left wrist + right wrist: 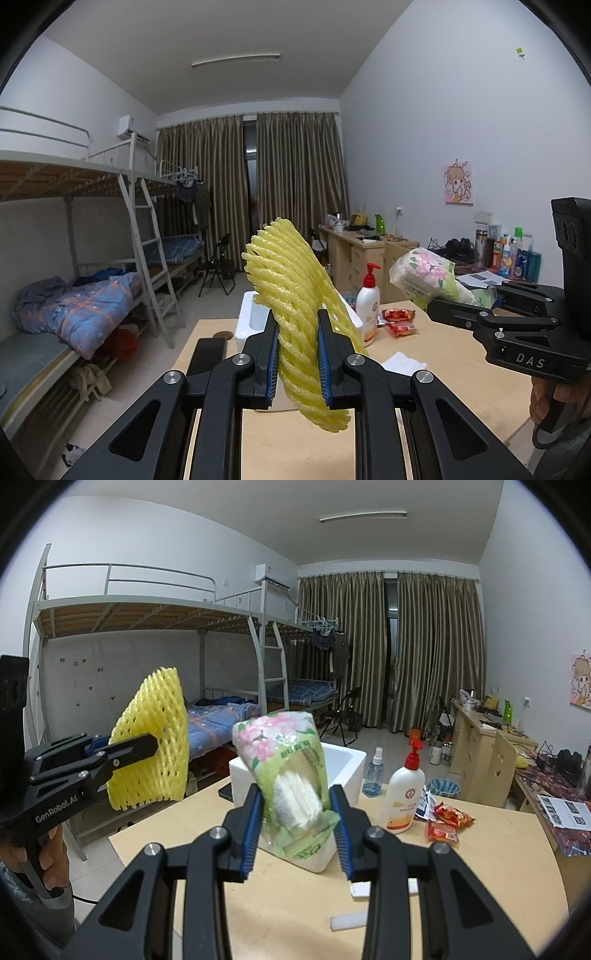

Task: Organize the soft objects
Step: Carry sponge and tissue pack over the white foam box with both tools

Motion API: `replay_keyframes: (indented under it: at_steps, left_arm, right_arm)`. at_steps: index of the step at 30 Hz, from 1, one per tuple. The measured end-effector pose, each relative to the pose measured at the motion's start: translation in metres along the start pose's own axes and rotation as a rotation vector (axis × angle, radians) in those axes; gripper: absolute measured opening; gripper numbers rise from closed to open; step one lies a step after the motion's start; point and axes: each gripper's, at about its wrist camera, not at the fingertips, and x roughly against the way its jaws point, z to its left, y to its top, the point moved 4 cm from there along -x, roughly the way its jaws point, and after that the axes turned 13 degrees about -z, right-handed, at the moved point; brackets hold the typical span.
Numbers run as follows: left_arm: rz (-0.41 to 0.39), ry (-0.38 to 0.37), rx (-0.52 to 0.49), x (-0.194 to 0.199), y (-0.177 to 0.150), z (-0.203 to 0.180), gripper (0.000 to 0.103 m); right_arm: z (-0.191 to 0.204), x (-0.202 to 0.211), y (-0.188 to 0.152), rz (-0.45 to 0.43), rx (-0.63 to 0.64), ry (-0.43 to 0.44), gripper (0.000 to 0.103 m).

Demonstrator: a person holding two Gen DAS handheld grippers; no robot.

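In the left view the left gripper [295, 354] pinches the yellow foam net [295, 295] above the bench [303, 443], while the right view shows the right gripper [297, 825] clamping the tissue pack [284, 768] before the foam box [347, 771], seemingly both bound for it.

lotion pump bottle [403, 794], red snack packets [451, 814] — bunk beds [155, 627], curtains [436, 646]

Yellow foam net sleeve [295, 317]: ribbed mesh, flattened, on edge, held above the table [461, 387]. Tissue pack [291, 775]: green floral plastic wrap, white tissues showing, upright and tilted, also above the table.
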Motion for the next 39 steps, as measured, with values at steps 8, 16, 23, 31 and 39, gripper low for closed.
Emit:
replay_keyframes:
  at_steps: [8,16,23,31,39]
  left_arm:
    - [0.015,-0.005,0.0,-0.032,-0.001,0.009,0.019]
    - [0.025,-0.015,0.005,-0.065,-0.003,0.014,0.019]
    - [0.035,-0.021,0.015,-0.086,-0.003,0.023,0.019]
    - [0.053,-0.029,0.028,-0.114,-0.004,0.031,0.019]
    - [0.085,-0.033,0.035,-0.147,-0.008,0.041,0.019]
  right_arm:
    - [-0.005,-0.021,0.0,0.015,-0.002,0.008,0.04]
    - [-0.012,-0.045,0.001,0.038,-0.006,0.01,0.04]
    - [-0.016,-0.061,0.004,0.051,-0.013,0.01,0.04]
    - [-0.013,-0.079,0.005,0.067,-0.019,0.018,0.04]
    - [-0.016,-0.099,0.004,0.088,-0.017,0.02,0.04]
